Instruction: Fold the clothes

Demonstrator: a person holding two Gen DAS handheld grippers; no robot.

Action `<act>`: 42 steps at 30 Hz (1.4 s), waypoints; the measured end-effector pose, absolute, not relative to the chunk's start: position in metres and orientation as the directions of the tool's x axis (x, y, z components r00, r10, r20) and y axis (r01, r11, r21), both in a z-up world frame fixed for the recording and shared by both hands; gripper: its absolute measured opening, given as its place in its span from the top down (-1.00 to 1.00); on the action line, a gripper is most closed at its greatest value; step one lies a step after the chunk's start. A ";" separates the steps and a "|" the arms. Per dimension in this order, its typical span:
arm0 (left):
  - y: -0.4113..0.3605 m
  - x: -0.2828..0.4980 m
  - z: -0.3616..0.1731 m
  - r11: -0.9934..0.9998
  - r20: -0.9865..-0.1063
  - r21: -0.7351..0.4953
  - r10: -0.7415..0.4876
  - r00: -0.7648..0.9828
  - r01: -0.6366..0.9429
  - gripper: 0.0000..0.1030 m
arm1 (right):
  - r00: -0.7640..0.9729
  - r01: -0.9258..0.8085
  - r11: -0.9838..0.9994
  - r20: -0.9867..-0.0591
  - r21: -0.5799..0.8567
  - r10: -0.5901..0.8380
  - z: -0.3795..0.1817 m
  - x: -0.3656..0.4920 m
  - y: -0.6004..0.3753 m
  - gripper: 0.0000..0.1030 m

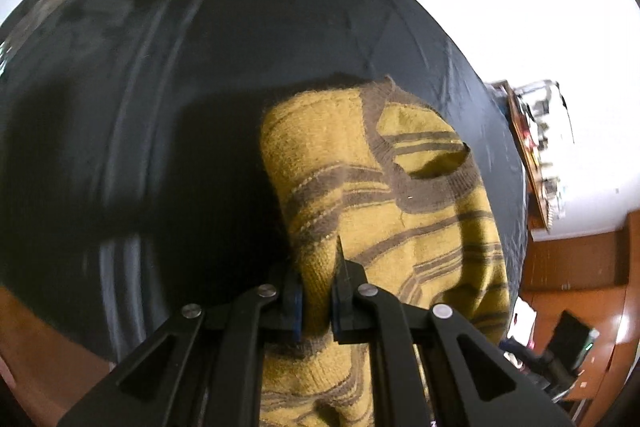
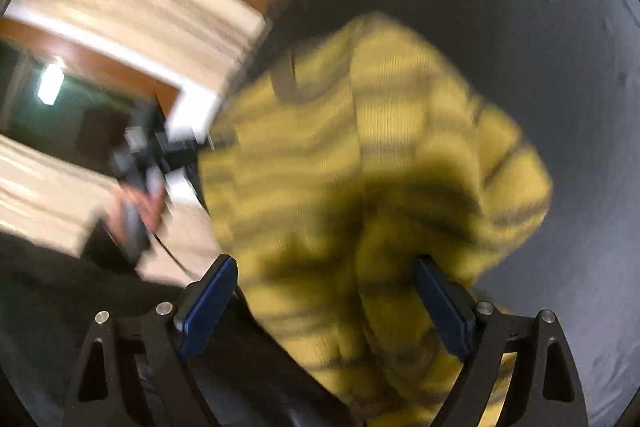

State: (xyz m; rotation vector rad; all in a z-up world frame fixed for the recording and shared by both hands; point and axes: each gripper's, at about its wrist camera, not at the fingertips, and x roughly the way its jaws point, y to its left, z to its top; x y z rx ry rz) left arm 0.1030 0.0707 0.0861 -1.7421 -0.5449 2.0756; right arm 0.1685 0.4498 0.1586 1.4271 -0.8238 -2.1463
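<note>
Pinched almost fully together, the left gripper [image 1: 318, 301] has a thick fold of the mustard striped sweater [image 1: 380, 195] clamped between its blue pads, the knit bulging up through the narrow gap at 6 o'clock in the left wrist view. That grip looks meant to carry an edge of the garment over for a fold. Beyond the pads the sweater rises toward 1 o'clock, its brown neckline [image 1: 424, 183] gaping open, and it lies bunched on the dark tabletop [image 1: 160, 107], which fills the view out to 12 o'clock. The right gripper [image 2: 324, 301] stands wide apart, its pads flanking the sweater's lower folds without pressing on them, so it has hold of nothing. At 9 o'clock in the right wrist view, a hand [image 2: 138, 203] around a dark handle is blurred. Motion blur smears the stripes there, the sweater's sleeves cannot be made out, and its near hem is cut off by the frame.
</note>
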 end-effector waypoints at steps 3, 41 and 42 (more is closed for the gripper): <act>0.071 0.107 0.088 -0.850 -0.835 -0.526 0.519 -0.184 -0.010 0.79 | -0.466 -0.024 -0.656 -0.590 0.754 -0.660 0.163 0.145 0.485 -0.78; 0.055 0.093 0.060 -0.889 -0.887 -0.456 0.451 -0.095 0.042 0.71 | -0.064 0.142 -0.558 -0.555 0.818 -0.829 0.116 0.050 0.314 -0.78; 0.055 0.092 0.059 -0.888 -0.886 -0.458 0.454 -0.093 0.040 0.71 | -0.069 0.167 -0.567 -0.564 0.807 -0.823 0.127 0.049 0.315 -0.78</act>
